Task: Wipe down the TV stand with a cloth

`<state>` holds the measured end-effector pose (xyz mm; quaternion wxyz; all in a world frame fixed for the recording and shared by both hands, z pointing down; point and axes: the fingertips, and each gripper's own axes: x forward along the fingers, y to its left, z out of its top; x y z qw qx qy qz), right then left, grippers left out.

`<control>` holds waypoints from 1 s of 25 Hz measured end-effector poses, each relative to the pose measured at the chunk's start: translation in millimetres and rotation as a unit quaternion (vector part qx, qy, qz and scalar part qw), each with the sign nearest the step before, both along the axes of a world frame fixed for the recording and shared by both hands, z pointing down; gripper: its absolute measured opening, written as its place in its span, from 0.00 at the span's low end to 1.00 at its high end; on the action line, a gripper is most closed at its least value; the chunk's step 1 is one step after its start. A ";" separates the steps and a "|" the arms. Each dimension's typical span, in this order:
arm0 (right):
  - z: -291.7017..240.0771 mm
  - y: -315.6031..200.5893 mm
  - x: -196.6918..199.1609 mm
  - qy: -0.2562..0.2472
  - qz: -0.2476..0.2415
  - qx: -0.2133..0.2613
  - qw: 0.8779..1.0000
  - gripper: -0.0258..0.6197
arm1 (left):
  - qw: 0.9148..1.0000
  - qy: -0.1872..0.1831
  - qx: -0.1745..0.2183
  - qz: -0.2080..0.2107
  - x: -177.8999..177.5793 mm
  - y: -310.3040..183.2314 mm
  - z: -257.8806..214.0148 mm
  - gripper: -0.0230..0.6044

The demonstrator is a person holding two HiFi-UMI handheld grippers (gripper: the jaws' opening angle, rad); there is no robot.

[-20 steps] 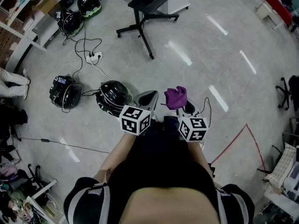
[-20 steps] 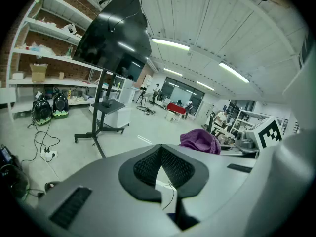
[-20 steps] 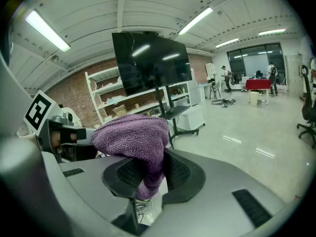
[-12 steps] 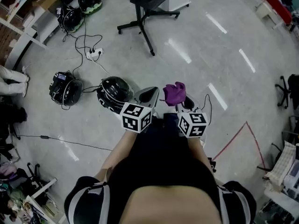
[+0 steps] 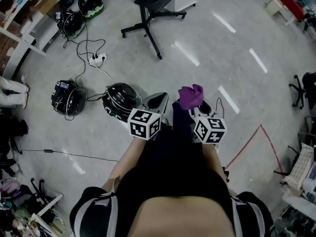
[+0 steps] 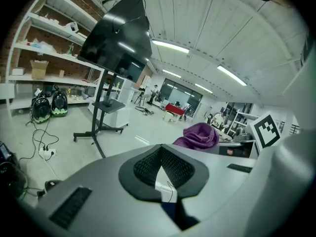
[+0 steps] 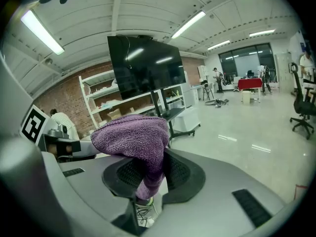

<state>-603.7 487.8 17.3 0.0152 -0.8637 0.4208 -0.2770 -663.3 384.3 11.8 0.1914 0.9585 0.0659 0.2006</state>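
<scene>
A fuzzy purple cloth (image 7: 132, 138) (bunched, one end drooping) is clamped in the right gripper (image 7: 149, 176), above the floor (image 5: 237, 58). The left gripper (image 6: 161, 157) is closed and empty. The TV stand (image 5: 146, 19) stands well ahead.

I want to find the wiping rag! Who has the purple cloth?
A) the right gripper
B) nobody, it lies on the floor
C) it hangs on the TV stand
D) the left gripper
A: the purple cloth is pinched between the jaws of the right gripper, while the left gripper has its jaws together with nothing between them.
</scene>
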 end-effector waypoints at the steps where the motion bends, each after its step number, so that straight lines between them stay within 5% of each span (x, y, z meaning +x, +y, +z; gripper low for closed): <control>1: -2.3 -1.0 1.3 0.002 0.000 0.001 1.000 0.19 | 1.000 0.001 0.000 -0.002 1.6 -3.3 -0.9 0.05; 12: 4.8 -15.2 32.5 -0.009 -0.002 0.015 1.000 0.19 | 1.000 -0.004 0.000 -0.009 34.1 -16.2 2.2 0.05; 25: 5.3 -66.9 116.7 -0.019 -0.018 0.021 0.999 0.19 | 1.000 -0.018 0.006 -0.017 111.3 -58.8 1.2 0.05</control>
